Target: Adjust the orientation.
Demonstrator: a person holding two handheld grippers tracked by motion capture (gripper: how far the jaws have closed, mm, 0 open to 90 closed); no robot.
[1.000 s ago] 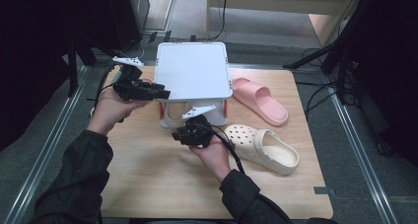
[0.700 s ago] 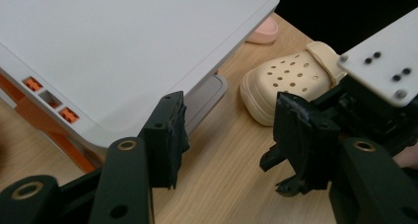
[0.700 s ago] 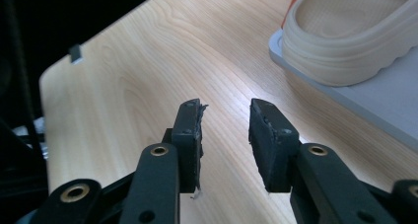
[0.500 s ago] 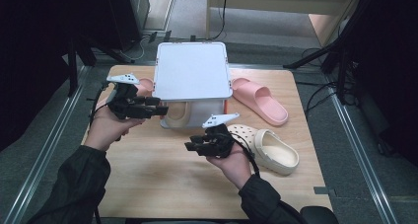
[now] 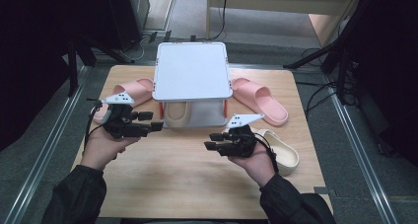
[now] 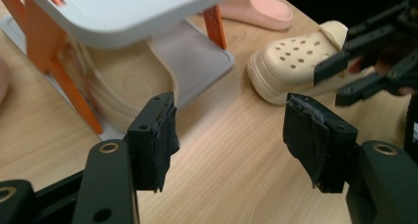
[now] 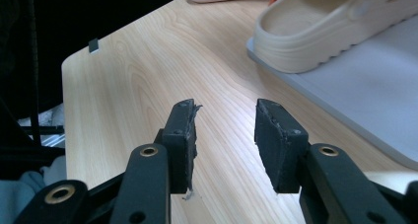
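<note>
A white two-tier rack on orange legs stands mid-table. One cream clog lies on its lower shelf; this same clog shows in both gripper views. A second cream clog sits on the table to the right. My left gripper hovers left of the rack's front. Its jaws have just been opening and stand open, with nothing between them. My right gripper hovers beside the second clog, jaws also just opening, open and empty.
A pink slipper lies left of the rack and another pink slipper lies to its right. The wooden table has bare room in front of the rack. Metal rails run along both sides of the table.
Both hands have drawn back from the rack toward the near side, the left going left and down, the right going right. Both pairs of jaws have spread wider.
</note>
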